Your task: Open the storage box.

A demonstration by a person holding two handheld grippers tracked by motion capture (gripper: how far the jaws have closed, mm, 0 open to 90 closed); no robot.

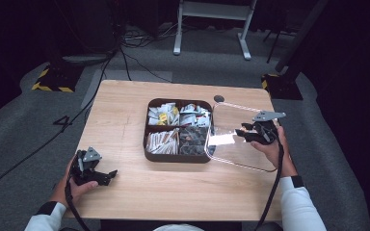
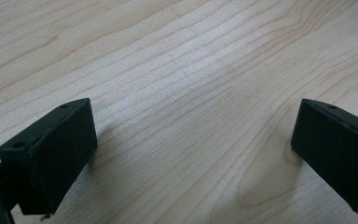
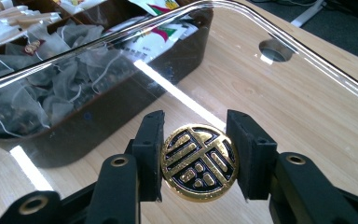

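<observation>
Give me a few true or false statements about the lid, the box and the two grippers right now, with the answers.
1. The right gripper is closed on the gold knob of the clear lid. True.
2. The left gripper holds a tea bag. False: its jaws stand open over bare table.
3. The lid covers the brown box. False: it lies mostly to the box's right, over the table.
4. The box has four compartments. True.
</observation>
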